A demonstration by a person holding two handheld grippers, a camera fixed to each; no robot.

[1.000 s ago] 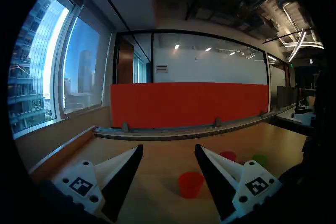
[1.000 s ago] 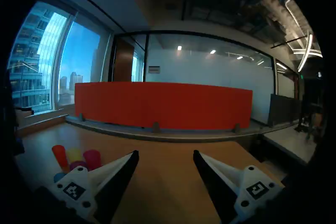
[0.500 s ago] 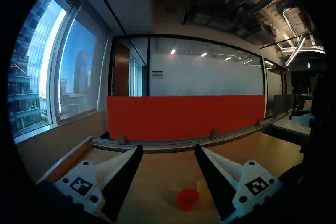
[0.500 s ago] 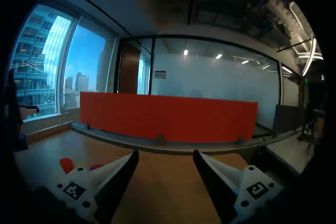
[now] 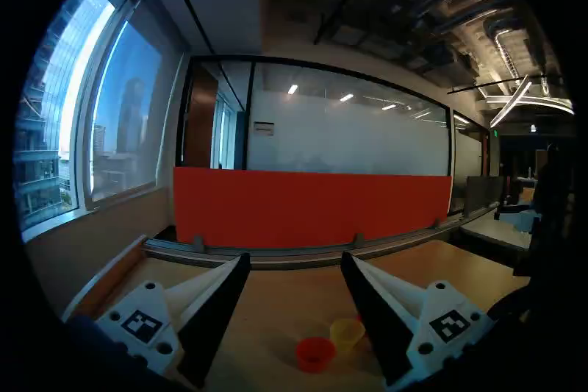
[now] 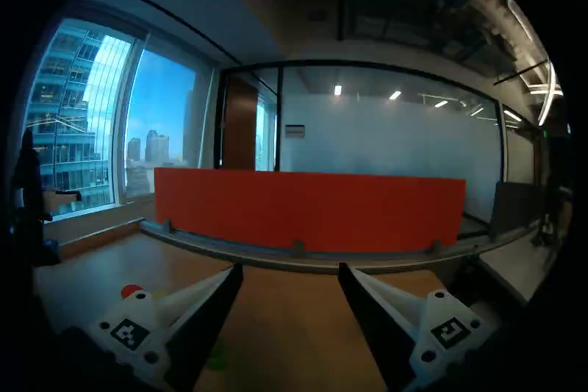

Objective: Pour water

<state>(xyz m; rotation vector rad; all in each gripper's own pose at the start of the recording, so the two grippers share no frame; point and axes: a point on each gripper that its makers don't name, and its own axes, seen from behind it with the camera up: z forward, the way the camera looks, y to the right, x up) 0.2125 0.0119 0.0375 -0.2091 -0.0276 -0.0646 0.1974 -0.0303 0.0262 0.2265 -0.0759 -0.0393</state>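
Red cup (image 5: 314,354) and yellow cup (image 5: 346,333) are standing close together on the wooden desk (image 5: 287,304) ahead of the left claw (image 5: 295,255), which, like the right claw (image 6: 290,266), is hanging spread and empty, so pouring is evidently not yet beginning.

In the left gripper view, the red cup (image 5: 314,354) is sliding down and a little left between the fingers and is looking smaller near the bottom edge. A yellow cup (image 5: 347,333) is coming into sight just beside it on its right. The orange divider (image 5: 309,208) is dropping lower in the picture and drifting left.

In the right gripper view, the red cup (image 6: 131,291) is sinking behind the left finger (image 6: 184,311), so that just its top is poking out. A green patch (image 6: 215,357) is appearing under that finger. The orange divider (image 6: 309,208) is sinking here too and is shifting right.
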